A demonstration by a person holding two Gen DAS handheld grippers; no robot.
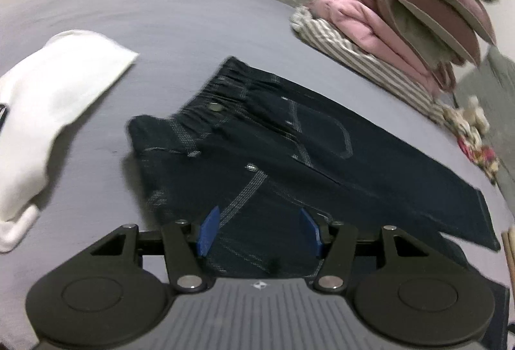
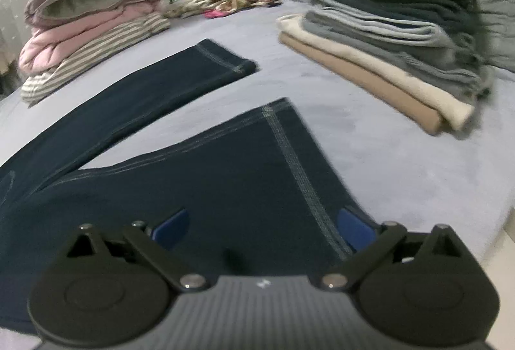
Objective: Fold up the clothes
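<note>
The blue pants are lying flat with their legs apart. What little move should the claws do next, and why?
Probably bring the near leg over onto the far leg. The dark jeans lie flat on the bed, legs spread in a V with sheet showing between them. Both claws, left and right, are open and holding nothing, so the right claw would first pinch the near hem.

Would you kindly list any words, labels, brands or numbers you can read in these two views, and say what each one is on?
No readable text in either view.
Left gripper body: a small white emblem, no letters.
Right gripper body: the same kind of mark, blurred.
White garment: a dark patch at the picture's edge, cut off, unreadable.
Jeans: stitching and rivets only.
</note>
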